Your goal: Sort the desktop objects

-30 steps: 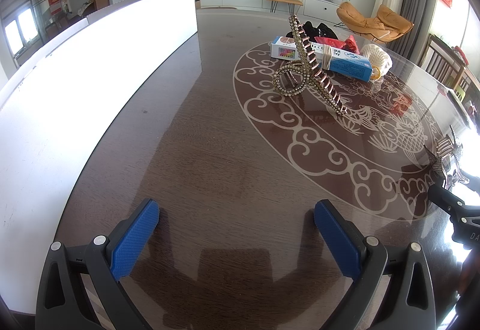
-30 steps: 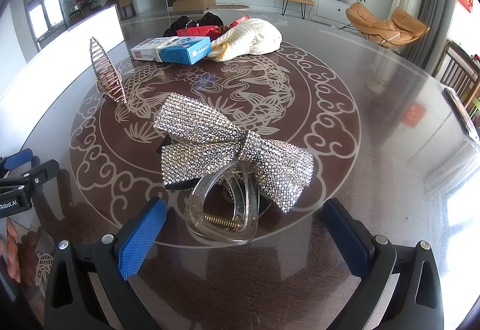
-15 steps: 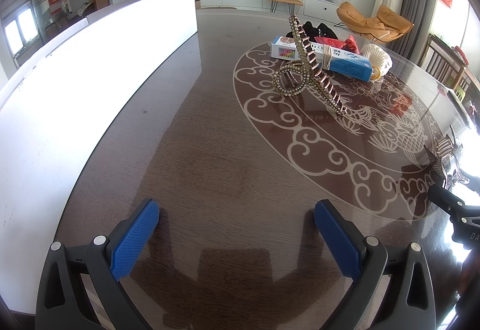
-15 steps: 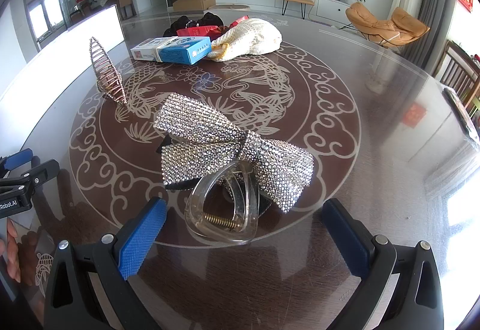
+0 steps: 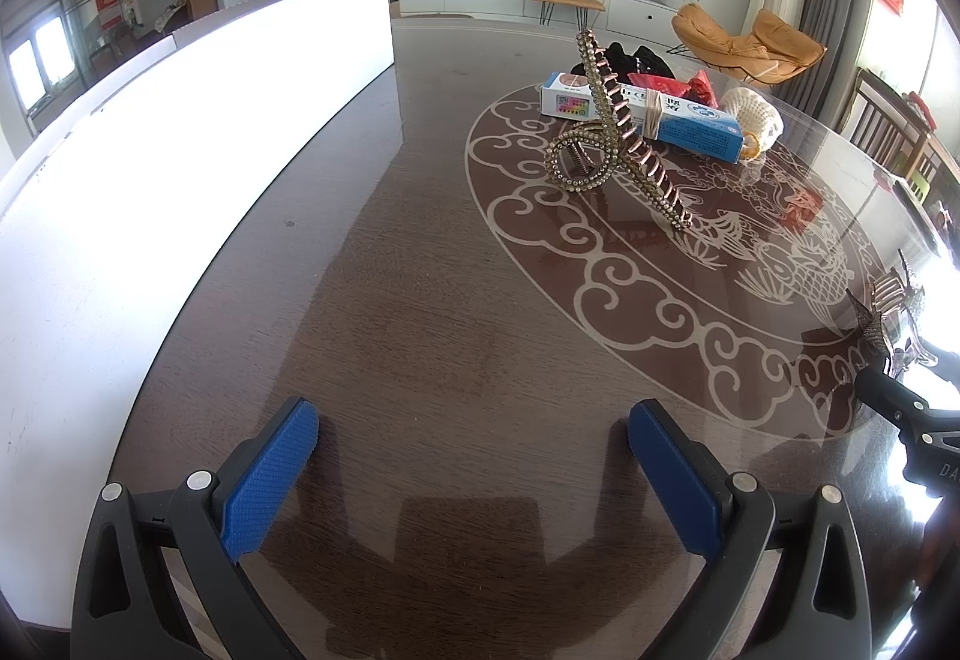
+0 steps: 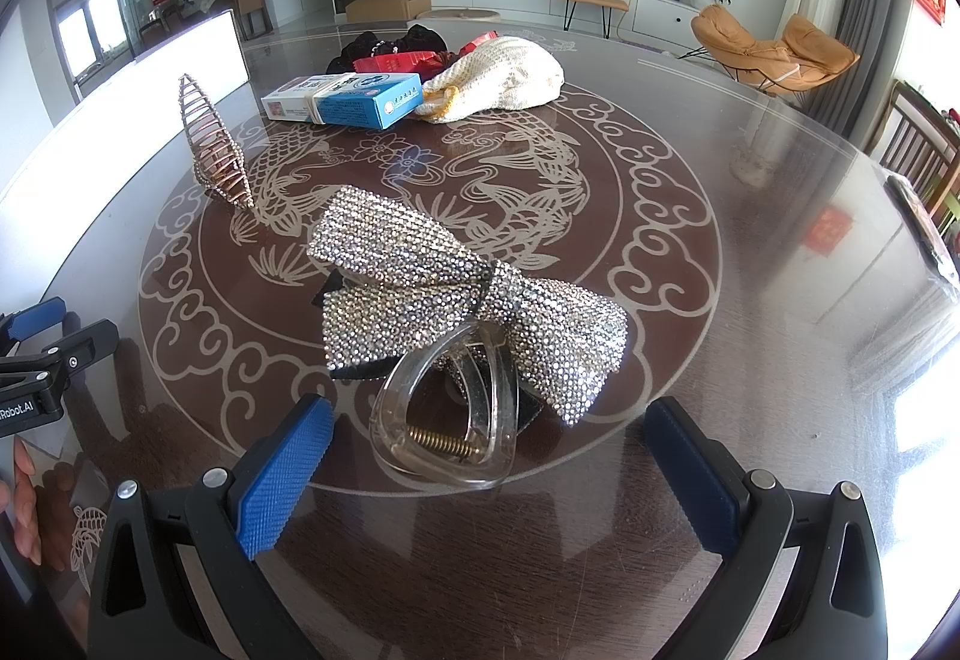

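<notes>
Nothing has moved since the earlier frames: my right gripper (image 6: 486, 456) stays spread wide and empty, my left gripper (image 5: 474, 456) likewise. Just ahead of the right fingers lies the rhinestone bow hair claw (image 6: 462, 300), light, rigid, slippery; I would grip its clear plastic handle loop (image 6: 444, 420).

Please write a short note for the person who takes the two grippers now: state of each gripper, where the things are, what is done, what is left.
Left gripper: open, empty, over bare table.
Right gripper: open, empty, with the clear hair claw and its rhinestone bow between the fingers, not gripped.
Metal hair claw stands to the left. Blue box and knitted pouch lie at the far side.
Done: nothing appears sorted.
Left: everything; the bow claw is probably first.
</notes>
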A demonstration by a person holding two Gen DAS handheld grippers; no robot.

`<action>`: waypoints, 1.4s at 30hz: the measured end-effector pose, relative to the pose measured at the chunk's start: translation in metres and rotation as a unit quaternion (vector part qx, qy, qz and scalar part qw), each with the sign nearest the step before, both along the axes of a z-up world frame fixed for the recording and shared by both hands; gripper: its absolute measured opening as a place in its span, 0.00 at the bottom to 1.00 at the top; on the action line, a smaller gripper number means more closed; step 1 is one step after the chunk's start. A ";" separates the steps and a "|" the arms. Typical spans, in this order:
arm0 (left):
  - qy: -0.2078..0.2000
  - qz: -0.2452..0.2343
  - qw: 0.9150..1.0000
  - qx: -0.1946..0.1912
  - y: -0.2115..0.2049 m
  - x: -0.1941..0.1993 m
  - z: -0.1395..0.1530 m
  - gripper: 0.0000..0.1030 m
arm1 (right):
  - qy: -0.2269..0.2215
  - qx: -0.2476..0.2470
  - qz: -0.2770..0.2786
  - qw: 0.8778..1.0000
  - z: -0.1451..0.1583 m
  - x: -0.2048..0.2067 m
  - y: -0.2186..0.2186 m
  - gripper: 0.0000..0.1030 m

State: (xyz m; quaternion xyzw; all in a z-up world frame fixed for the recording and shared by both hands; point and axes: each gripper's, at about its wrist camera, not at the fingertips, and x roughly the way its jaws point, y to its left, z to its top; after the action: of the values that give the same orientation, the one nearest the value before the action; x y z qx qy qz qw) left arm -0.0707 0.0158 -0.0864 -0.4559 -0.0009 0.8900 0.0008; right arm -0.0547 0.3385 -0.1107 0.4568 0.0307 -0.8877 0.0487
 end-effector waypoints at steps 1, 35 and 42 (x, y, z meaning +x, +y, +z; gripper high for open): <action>0.000 0.000 1.000 0.000 0.000 0.001 0.000 1.00 | 0.000 0.000 0.000 1.000 0.000 0.000 0.000 1.00; 0.055 -0.047 0.995 0.072 0.008 -0.074 0.024 0.48 | 0.000 -0.002 0.000 1.000 0.000 0.001 0.000 1.00; 0.065 -0.051 0.992 0.094 -0.016 0.001 0.044 0.48 | 0.009 -0.104 0.004 0.995 0.011 0.002 0.020 1.00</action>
State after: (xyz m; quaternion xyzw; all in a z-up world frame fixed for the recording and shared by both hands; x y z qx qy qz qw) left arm -0.0695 -0.0004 -0.0424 -0.3946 -0.0613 0.9124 0.0894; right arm -0.0528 0.3582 -0.1001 0.4412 -0.0593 -0.8900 0.0987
